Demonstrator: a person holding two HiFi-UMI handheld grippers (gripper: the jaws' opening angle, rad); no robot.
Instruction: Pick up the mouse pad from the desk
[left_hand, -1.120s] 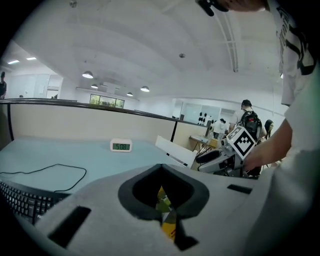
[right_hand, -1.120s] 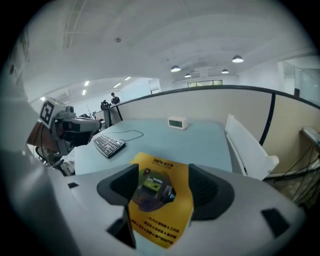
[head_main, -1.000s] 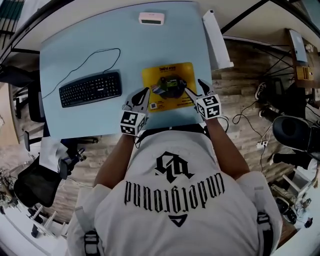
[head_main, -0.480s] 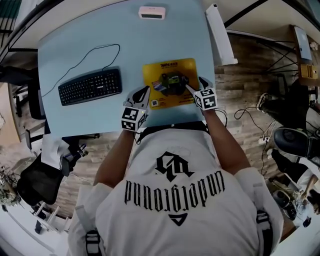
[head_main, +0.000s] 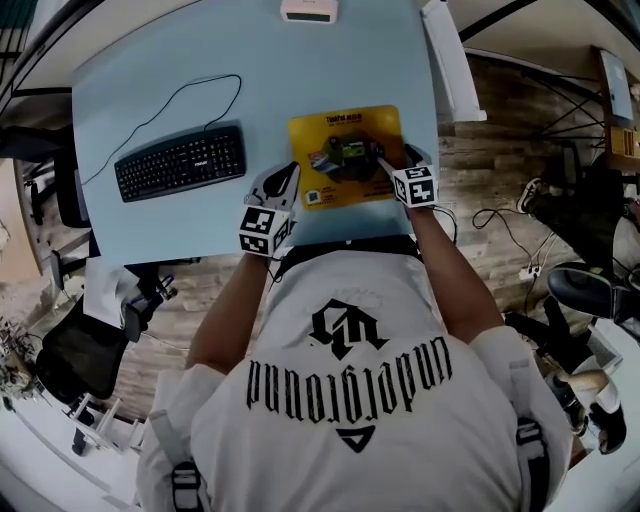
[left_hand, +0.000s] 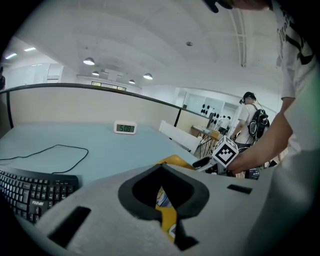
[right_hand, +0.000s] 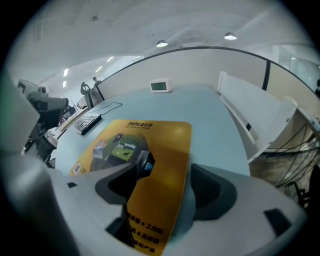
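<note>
Tongs first, in the head view: the left gripper (head_main: 288, 172) has its jaws pressed together on nothing, tip hanging just off the 8 o'clock corner of the mouse pad (head_main: 343, 127). The right gripper (head_main: 392, 160) stands spread at the pad's 4 o'clock edge. Over the last second both have sunk toward the desk (head_main: 250, 70), the right one more, and it has crossed from beside the pad to over its edge. The pad lies flat in the same spot on the desk, not yet lifted. I count 1 pad, 1 keyboard (head_main: 180, 162) at its 9 o'clock with 1 cable (head_main: 190, 95), and 1 clock (head_main: 308, 10) at 12 o'clock.

Left gripper view: the left gripper (left_hand: 161, 167) shows its tips meeting, with a yellow strip of pad (left_hand: 167, 217) seen beyond them, not pinched. The right gripper (left_hand: 202, 163) is at 3 o'clock, the clock (left_hand: 125, 128) at 11, the keyboard (left_hand: 35, 190) at 8.

Right gripper view: the right gripper (right_hand: 165, 172) has just been opening its jaws, and the pad (right_hand: 150, 145) runs between them untouched. That suggests the approach is nearly over and a closing pinch on that edge is what remains. 1 clock (right_hand: 159, 86) sits at 12 o'clock, 1 keyboard (right_hand: 87, 123) at 10.
</note>
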